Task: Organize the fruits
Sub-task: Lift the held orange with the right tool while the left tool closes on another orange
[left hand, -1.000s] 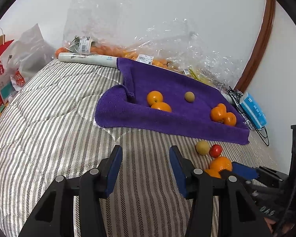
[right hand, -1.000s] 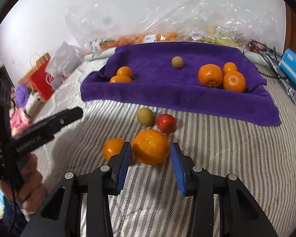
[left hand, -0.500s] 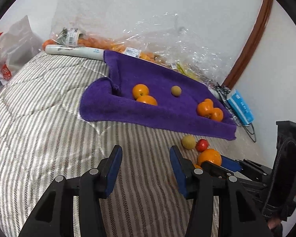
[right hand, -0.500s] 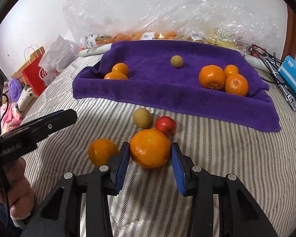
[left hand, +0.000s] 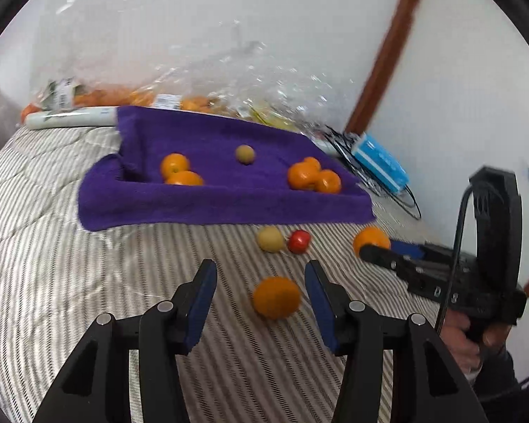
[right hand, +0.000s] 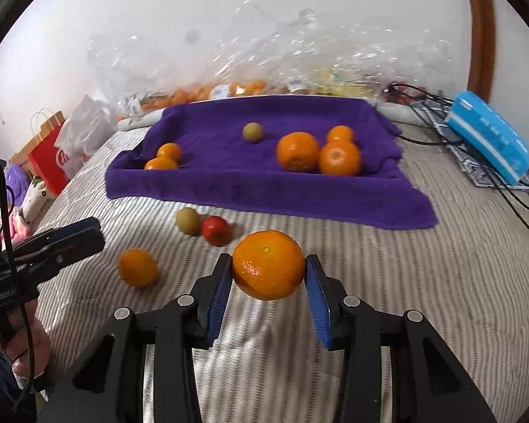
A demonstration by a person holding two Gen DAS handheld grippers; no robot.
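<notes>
One large orange (right hand: 268, 264) is clamped between the blue pads of the right hand-held gripper (right hand: 268, 276) and is carried clear of the striped bed cover (right hand: 423, 299), just in front of the purple towel (right hand: 264, 190). The grip is taken across the widest part of the fruit, presumably so that the round skin cannot slip out forwards or backwards. From the towel outward, the sorting can be read: on its right part three oranges (right hand: 317, 153) are huddled touching one another, on its left part two smaller oranges (right hand: 164, 158) lie together, and toward its far edge a single greenish fruit (right hand: 253, 132) sits apart. The held orange is judged to belong with the right-hand group, being of like size.

Short of the towel's near edge, on the bed cover, a second greenish fruit (right hand: 188, 220) and a small red fruit (right hand: 215, 230) rest touching, and a smaller orange (right hand: 138, 268) lies further out toward the camera; these are not yet sorted. The left hand-held gripper (left hand: 261, 282) is spread wide with nothing between its pads, and in its own view the smaller orange (left hand: 277, 296) lies between and just ahead of its fingers, so it is probably being lined up for the next grasp. Behind the towel, clear plastic bags (right hand: 264, 60) of more fruit are heaped against the wall, and off its right side a blue box (right hand: 490, 137) lies on cables
</notes>
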